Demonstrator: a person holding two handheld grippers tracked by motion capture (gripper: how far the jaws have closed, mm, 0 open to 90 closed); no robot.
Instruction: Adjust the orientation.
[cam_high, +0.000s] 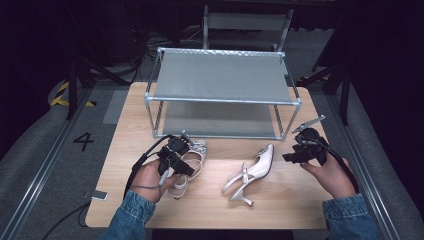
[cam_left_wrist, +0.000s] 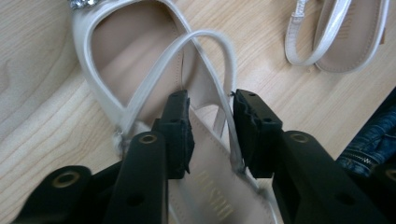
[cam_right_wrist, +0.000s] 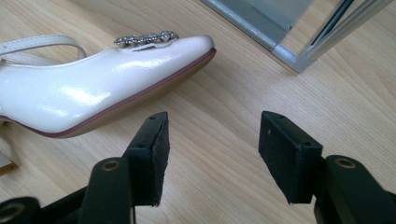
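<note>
So on my feed the biggest thing is the wooden table (cam_high: 210, 200), and sitting at its far end is a metal-framed shoe rack (cam_high: 222, 95) with two grey fabric shelves, both bare. I'll place everything off that rack. Just in front of its left half is one white slingback shoe (cam_high: 192, 162) lying sole-down, toe with the sparkly trim pointing at the rack, heel end toward me. In front of the rack's right half, well apart from the first, is the other white shoe (cam_high: 252, 172), tipped on its side with the pointed toe aimed up toward the rack's front right leg and the thin heel sticking out toward the near edge. My left hand-held gripper (cam_left_wrist: 212, 133) is down on the first shoe's heel end: in the left gripper view the jaws are partly spread and straddle the thin heel strap (cam_left_wrist: 229, 70), one jaw over the insole, the other just outside the strap. Can't tell if the pads actually touch it, doesn't look pinched. My right hand-held gripper (cam_right_wrist: 212, 156) is off past the rack's front right corner, hovering over bare wood to the right of the tipped shoe; its jaws are spread wide with nothing between them, and in the right gripper view the glossy toe with its jewelled strip (cam_right_wrist: 147, 38) sits just beyond the left jaw.
</note>
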